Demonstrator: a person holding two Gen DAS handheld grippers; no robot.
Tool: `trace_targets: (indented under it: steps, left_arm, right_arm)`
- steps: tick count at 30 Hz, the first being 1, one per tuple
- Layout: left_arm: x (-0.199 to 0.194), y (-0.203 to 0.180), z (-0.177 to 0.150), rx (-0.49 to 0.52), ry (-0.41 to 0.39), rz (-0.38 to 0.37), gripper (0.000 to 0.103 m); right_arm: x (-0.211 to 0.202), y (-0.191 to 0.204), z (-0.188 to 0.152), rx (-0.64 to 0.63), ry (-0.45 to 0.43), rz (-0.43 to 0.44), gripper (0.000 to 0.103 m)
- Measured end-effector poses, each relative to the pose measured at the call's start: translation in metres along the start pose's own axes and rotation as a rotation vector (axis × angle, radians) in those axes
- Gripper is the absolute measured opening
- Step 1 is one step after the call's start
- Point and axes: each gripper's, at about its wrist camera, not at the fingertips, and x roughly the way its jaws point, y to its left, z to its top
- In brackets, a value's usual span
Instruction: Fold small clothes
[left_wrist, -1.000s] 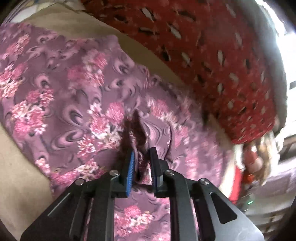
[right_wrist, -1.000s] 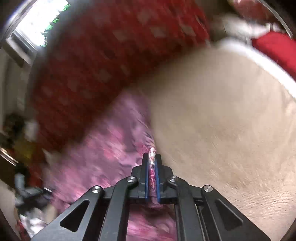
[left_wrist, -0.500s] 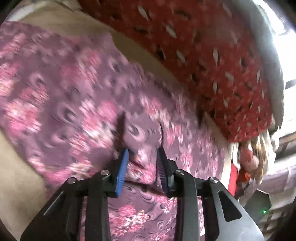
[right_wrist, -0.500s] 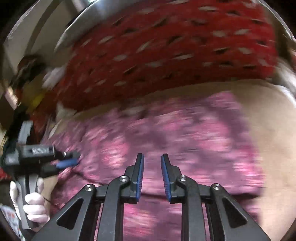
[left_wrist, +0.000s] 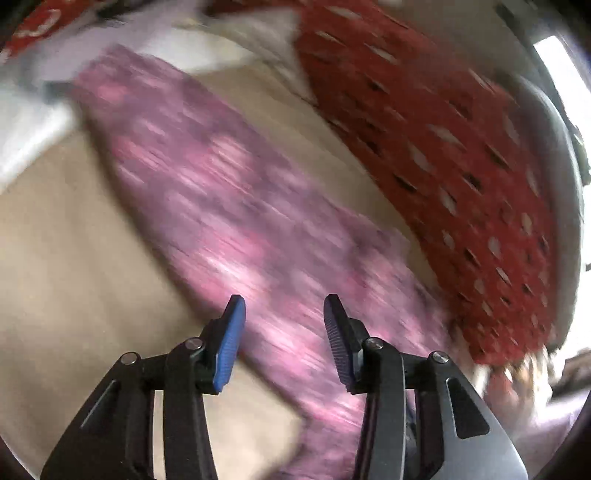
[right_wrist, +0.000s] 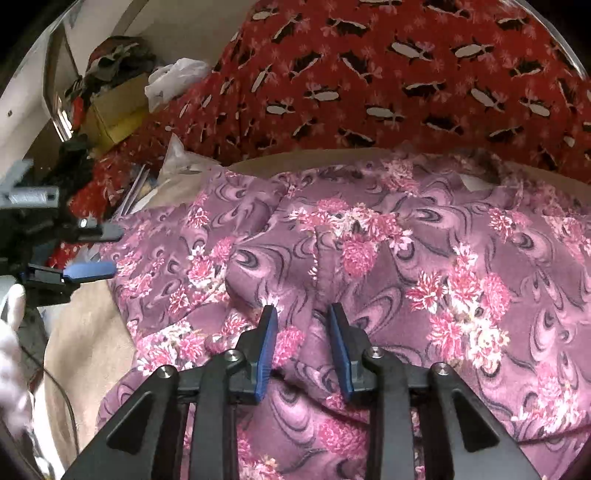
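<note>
A purple garment with pink flowers (right_wrist: 388, 266) lies rumpled on a beige blanket (right_wrist: 85, 332). It also shows, blurred, in the left wrist view (left_wrist: 236, 206). My right gripper (right_wrist: 301, 314) is open and empty, its blue pads low over a fold in the garment's middle. My left gripper (left_wrist: 280, 302) is open and empty above the garment's near edge. It also shows in the right wrist view (right_wrist: 99, 251) at the garment's left edge, open, held by a white-gloved hand.
A red cloth with a dark and white pattern (right_wrist: 388, 74) lies along the far side of the blanket (left_wrist: 461, 147). A cardboard box (right_wrist: 110, 114), a white plastic bag (right_wrist: 173, 77) and clutter sit at the far left. White fabric (left_wrist: 29, 110) lies at the upper left.
Both grippers let go of the garment and opened. The left one pulled back and swung; its view is blurred. The right one turned over the garment's middle.
</note>
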Motion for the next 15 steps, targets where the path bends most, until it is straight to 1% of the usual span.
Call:
trace_targets:
  steps: [2, 4, 5, 7, 8, 9, 10, 11, 13, 14, 15]
  left_arm:
    - [-0.008, 0.036, 0.027, -0.076, -0.025, 0.009, 0.042]
    - [-0.018, 0.075, 0.053, -0.173, -0.062, 0.013, 0.042]
    - [-0.019, 0.087, 0.062, -0.208, -0.081, 0.018, 0.042]
    - [-0.016, 0.107, 0.079, -0.267, -0.106, 0.028, 0.05]
    - [-0.014, 0.113, 0.084, -0.28, -0.111, 0.016, 0.059]
    - [-0.009, 0.117, 0.089, -0.295, -0.113, -0.01, 0.065]
    - [-0.002, 0.119, 0.094, -0.305, -0.104, -0.046, 0.066]
    - [0.01, 0.12, 0.1, -0.311, -0.074, -0.091, 0.067]
    - [0.026, 0.123, 0.105, -0.34, -0.035, -0.136, 0.067]
    - [0.026, 0.126, 0.107, -0.358, -0.037, -0.143, 0.065]
    - [0.026, 0.126, 0.107, -0.371, -0.047, -0.144, 0.054]
  right_arm:
    - [-0.002, -0.003, -0.001, 0.008, -0.003, 0.008, 0.031]
    - [-0.003, -0.002, -0.001, 0.003, -0.009, 0.004, 0.031]
    - [0.001, 0.001, 0.0, 0.001, -0.011, 0.003, 0.031]
    - [0.0, 0.0, -0.001, 0.002, -0.013, 0.005, 0.031]
    - [0.0, 0.0, -0.001, 0.004, -0.012, 0.007, 0.032]
    - [0.001, 0.0, -0.001, 0.005, -0.012, 0.009, 0.032]
    - [0.001, 0.0, -0.001, 0.007, -0.012, 0.011, 0.032]
    - [0.005, 0.002, 0.001, 0.008, -0.013, 0.012, 0.032]
    - [0.004, 0.0, 0.001, 0.013, -0.014, 0.017, 0.032]
    - [0.004, -0.001, 0.0, 0.016, -0.014, 0.021, 0.032]
    - [0.003, -0.001, 0.0, 0.019, -0.015, 0.024, 0.032]
